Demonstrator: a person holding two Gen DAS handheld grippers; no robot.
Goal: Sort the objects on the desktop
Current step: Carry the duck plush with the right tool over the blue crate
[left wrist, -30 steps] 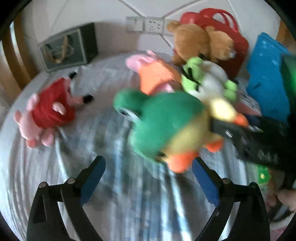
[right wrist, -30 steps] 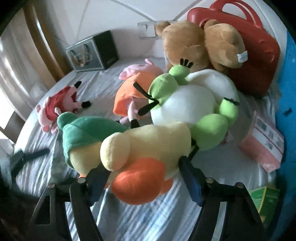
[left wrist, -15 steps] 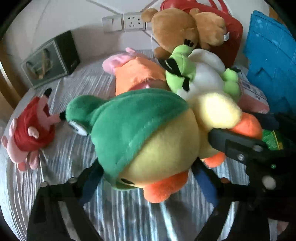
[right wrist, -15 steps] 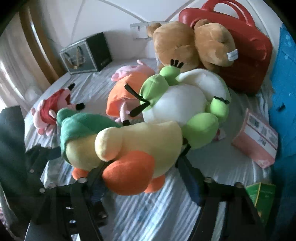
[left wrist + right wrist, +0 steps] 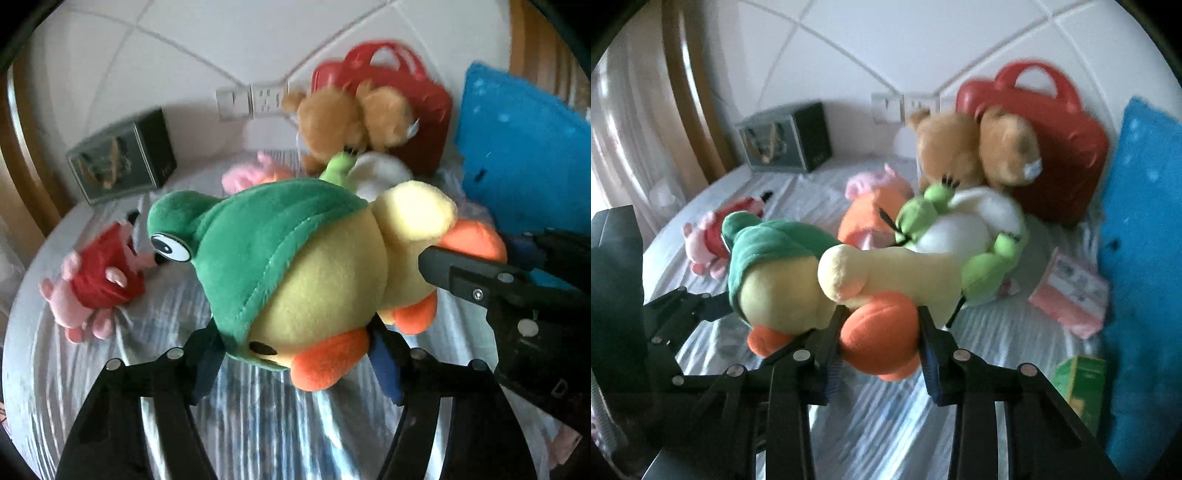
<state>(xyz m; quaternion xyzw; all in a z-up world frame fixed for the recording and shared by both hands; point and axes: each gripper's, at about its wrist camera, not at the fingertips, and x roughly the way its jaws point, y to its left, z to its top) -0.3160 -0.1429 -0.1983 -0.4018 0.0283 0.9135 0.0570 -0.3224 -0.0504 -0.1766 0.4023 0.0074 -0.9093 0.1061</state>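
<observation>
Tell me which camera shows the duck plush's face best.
The left wrist view: the duck plush fills it, showing its black eye, orange beak and the frog-eyed green hood. The right wrist view shows the duck plush from behind: body, hood and orange foot, no face.

Behind your worktop [image 5: 997, 354], covered in a pale striped cloth, you have a white tiled wall [image 5: 886, 48] with a socket strip [image 5: 255, 101], and brown wooden trim [image 5: 689, 92] at left beside bright daylight.
</observation>
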